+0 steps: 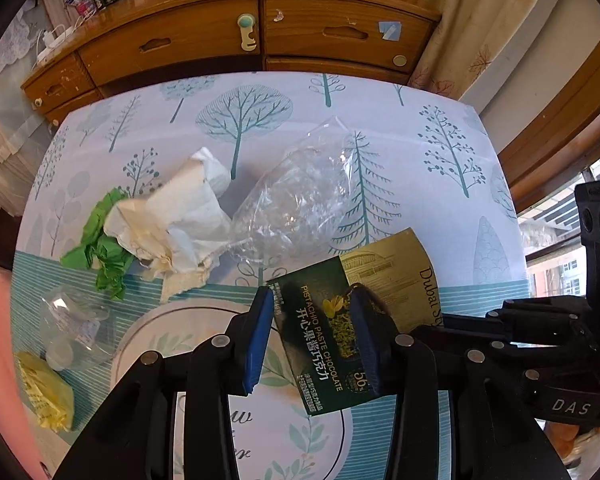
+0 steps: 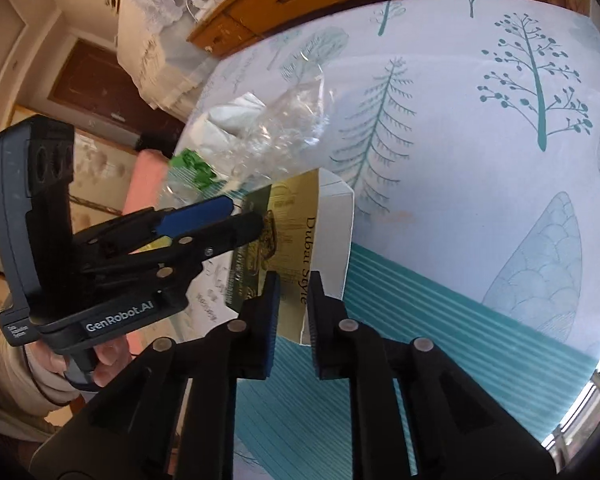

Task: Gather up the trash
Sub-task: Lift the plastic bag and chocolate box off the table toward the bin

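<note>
**Chocolate box held by both grippers**

The chocolate box sits low in the middle of the left wrist view, lifted a little above the table. The left gripper has its blue pads spread wide around the box, and I cannot tell if it is pinching. The right gripper squeezes the gold edge of the box. To the left lie white paper, green paper, a clear bag, a plastic cup and a yellow wrapper.
</note>
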Action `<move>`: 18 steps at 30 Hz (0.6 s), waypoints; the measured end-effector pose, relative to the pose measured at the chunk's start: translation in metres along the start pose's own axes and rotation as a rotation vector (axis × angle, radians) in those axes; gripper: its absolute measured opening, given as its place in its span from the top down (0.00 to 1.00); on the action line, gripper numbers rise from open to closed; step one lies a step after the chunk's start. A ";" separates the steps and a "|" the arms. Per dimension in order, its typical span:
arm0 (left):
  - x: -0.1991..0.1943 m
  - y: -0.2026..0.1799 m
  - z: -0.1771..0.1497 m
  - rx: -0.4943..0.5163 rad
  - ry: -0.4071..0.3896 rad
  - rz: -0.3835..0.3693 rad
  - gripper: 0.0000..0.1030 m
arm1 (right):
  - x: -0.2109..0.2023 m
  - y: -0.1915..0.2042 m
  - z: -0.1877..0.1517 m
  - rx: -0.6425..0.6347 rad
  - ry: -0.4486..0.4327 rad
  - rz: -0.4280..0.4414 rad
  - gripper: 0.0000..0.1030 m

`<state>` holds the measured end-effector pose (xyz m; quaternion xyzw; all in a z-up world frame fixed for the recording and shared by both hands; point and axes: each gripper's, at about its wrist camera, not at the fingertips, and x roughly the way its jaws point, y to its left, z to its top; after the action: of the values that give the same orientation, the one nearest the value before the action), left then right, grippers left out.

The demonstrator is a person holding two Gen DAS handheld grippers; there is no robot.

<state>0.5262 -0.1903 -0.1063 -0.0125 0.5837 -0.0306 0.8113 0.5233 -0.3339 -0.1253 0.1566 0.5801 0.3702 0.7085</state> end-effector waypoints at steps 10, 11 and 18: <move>-0.021 -0.005 0.051 0.088 -0.019 -0.060 0.45 | -0.061 0.005 -0.001 0.079 -0.156 -0.056 1.00; -0.018 -0.006 0.056 0.104 -0.008 -0.063 0.45 | -0.070 0.002 0.000 0.093 -0.171 -0.066 1.00; 0.015 -0.011 0.075 0.177 0.059 0.008 0.44 | -0.106 -0.026 -0.003 0.190 -0.238 -0.106 1.00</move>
<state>0.6018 -0.2034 -0.0959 0.0625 0.6023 -0.0789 0.7919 0.5240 -0.4270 -0.0681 0.2348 0.5320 0.2546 0.7727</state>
